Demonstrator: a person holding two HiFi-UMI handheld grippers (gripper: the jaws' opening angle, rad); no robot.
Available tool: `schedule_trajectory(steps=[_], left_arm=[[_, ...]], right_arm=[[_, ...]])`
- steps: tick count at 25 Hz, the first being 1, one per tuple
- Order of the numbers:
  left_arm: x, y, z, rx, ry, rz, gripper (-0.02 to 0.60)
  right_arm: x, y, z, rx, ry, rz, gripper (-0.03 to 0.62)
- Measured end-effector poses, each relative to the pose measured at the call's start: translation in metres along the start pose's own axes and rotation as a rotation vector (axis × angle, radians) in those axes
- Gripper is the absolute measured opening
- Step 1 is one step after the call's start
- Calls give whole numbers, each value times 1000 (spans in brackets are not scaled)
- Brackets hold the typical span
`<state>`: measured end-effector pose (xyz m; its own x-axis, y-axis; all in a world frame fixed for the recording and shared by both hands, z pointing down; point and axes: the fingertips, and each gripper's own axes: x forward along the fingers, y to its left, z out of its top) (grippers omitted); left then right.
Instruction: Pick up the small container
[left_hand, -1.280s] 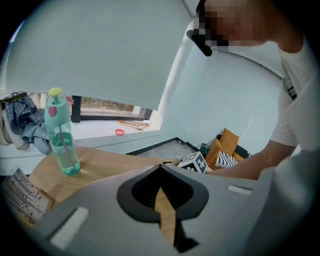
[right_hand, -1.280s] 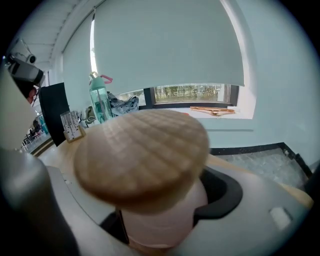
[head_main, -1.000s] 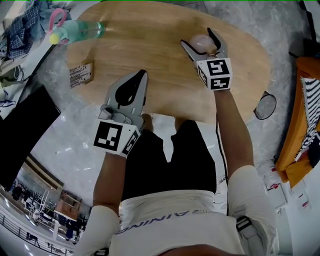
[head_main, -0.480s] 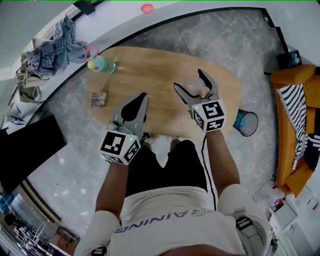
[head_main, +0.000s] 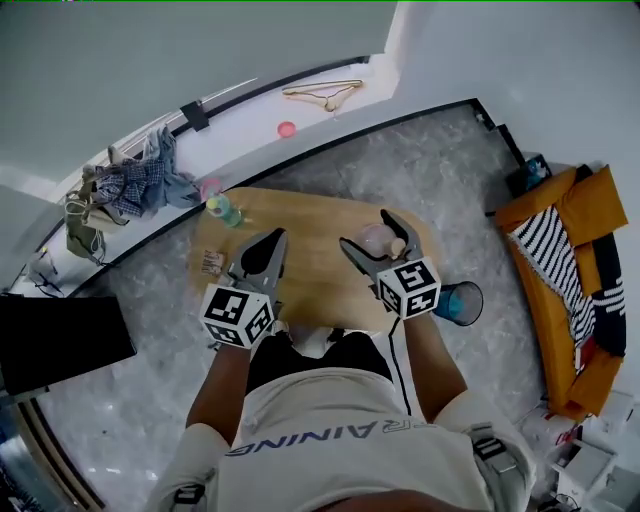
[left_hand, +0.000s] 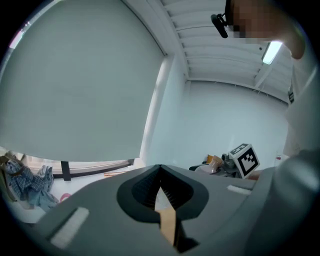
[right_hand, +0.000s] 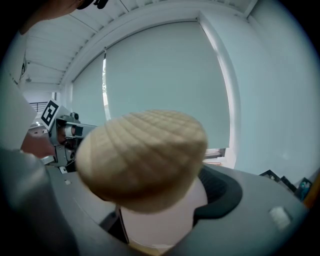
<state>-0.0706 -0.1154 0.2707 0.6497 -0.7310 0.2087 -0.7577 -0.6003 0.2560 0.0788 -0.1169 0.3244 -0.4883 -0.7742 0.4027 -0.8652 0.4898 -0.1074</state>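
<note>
The small container (head_main: 378, 240) is a pale pink pot with a ribbed beige lid (right_hand: 142, 155). It hangs above the wooden table (head_main: 310, 225), with my right gripper (head_main: 366, 230) shut on its sides. In the right gripper view the pink body (right_hand: 160, 215) fills the space between the grey jaws. My left gripper (head_main: 273, 240) hovers over the table's left part, shut and empty. In the left gripper view its jaws (left_hand: 160, 170) meet at the tip.
A green bottle (head_main: 224, 210) and a small box (head_main: 212, 263) lie on the table's left side. A blue bin (head_main: 458, 302) stands on the floor at the right, by an orange sofa (head_main: 570, 250). Clothes (head_main: 135, 180) lie on the ledge behind.
The table has dropped away and looks far smaller. Both grippers have risen with the person, and the right one still carries the container.
</note>
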Motion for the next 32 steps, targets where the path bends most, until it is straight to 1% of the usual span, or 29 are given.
schedule_trajectory(steps=[8,15,18,21,32], left_arm=[[-32,-36,79,65,-120,-13,0],[-39,-62,119,118,-188,-51,0],[-40,-68,126,129,-202,-66,0],[-37,-72,126,129,-200,-78,0],[-31,-79,123,130,-188,-87,0]], right_arm=[[-66,13,85,-19,-119,5,439],[-101,26,132,-30,-209,36,439],[-110,35,141,-54,-228,41,440],[-112,38,144,-77,-229,39,440],[-113,41,145,-80,-235,50,440]])
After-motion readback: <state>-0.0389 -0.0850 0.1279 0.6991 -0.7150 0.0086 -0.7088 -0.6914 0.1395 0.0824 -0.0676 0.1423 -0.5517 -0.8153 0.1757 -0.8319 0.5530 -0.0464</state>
